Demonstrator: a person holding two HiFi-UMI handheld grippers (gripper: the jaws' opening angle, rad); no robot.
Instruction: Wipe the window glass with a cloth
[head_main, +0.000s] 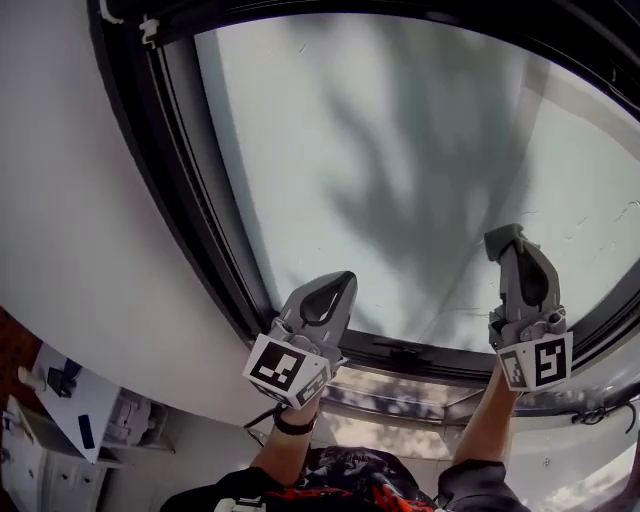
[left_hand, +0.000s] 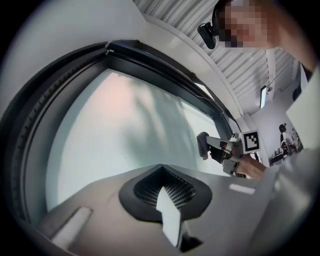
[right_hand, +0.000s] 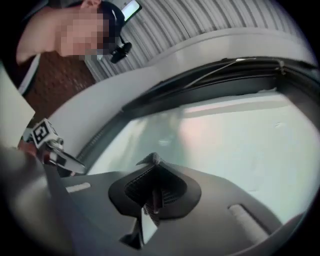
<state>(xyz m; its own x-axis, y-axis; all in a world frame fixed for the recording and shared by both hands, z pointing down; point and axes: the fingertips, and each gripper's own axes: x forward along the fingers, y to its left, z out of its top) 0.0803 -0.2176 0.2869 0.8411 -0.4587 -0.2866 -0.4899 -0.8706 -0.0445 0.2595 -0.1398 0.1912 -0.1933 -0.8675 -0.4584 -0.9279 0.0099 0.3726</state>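
I judge the wiping to be at an early or middle stage, though I cannot say which. The window glass looks hazy all over, with a soft shadow across its middle and a few fine streaks near the lower right. No patch looks clearly cleaner than the rest, so I can't tell how much I have covered. I'd reckon most of the pane is left to do.

My right gripper is raised at the right, near the lower part of the glass. Its jaws are clenched on a small grey cloth. In the right gripper view a bit of that cloth pokes out past the jaw tips, towards the pane. The cloth sits very near the glass, but I cannot tell whether it is touching.

My left gripper is raised at the left, close to the bottom corner of the dark window frame. Its jaws are closed together with nothing between them, and it touches neither the glass nor the cloth as far as I can see.
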